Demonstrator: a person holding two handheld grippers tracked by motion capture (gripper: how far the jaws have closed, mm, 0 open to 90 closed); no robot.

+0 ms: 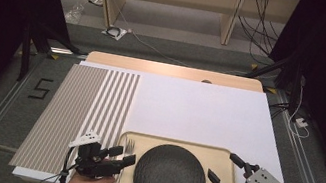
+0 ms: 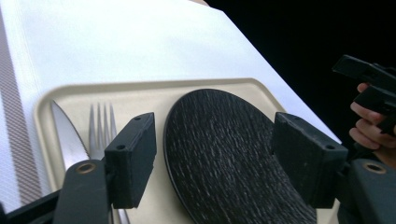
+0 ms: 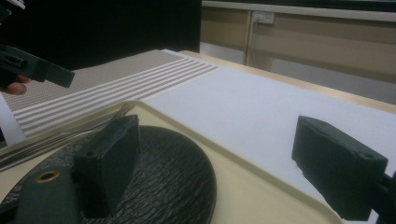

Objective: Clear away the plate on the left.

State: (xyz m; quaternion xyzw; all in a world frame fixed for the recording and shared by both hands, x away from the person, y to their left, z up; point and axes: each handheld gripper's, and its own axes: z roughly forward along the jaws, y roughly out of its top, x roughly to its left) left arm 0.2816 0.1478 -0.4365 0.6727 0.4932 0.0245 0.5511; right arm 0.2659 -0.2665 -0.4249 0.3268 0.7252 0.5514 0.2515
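From above, in the high view, the dark plate (image 1: 170, 177) sits on the beige tray (image 1: 220, 157) at the near edge of the bench (image 1: 198, 108), between the two hands. The left tongs (image 1: 120, 155) stand just off the plate's rim at about nine o'clock, jaws apart and empty; the right tongs (image 1: 224, 169) flank it at about three o'clock, also spread with nothing between them. Both seem about equally near.

Along the left gripper view, the plate (image 2: 224, 154) lies straight ahead at twelve o'clock, its rim framed by the open jaws. A fork (image 2: 102, 128) and knife (image 2: 67, 140) lie at ten o'clock, long axes running away from the camera.

Along the right gripper view, the plate (image 3: 159, 172) lies low at eight o'clock under the left jaw; whether that jaw touches it I cannot tell.
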